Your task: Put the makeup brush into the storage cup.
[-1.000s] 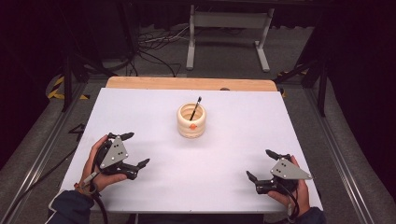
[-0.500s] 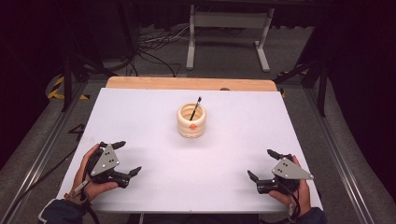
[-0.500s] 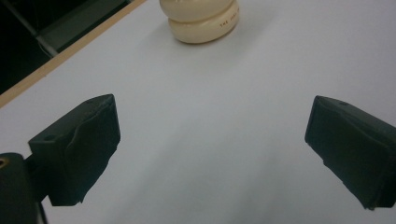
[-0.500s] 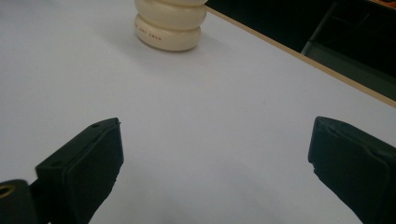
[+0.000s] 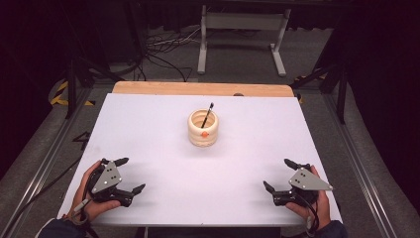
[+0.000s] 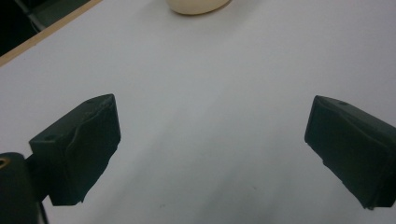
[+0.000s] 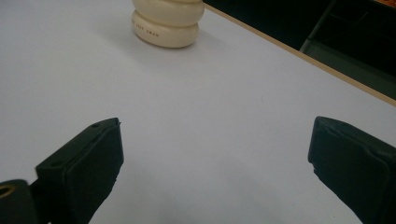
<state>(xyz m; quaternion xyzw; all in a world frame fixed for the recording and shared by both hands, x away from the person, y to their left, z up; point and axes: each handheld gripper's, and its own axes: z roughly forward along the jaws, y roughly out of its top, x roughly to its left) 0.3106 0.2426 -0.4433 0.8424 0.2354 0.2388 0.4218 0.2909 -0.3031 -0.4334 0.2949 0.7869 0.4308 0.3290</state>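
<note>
high view: a cream pot (image 5: 203, 129) stands mid-table, a little toward the far edge, with a dark stick (image 5: 207, 114) leaning in it and an orange dot on its near side. the left claw (image 5: 130, 175) rests near the table (image 5: 257, 124)'s near-left corner, jaws spread, empty. the right claw (image 5: 277, 174) sits near-right, also spread and empty.

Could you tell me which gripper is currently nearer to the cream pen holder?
Left, slightly. The left gripper sits toward the table's near-left corner from the pen holder; the right gripper sits near-right, a bit farther off.
</note>
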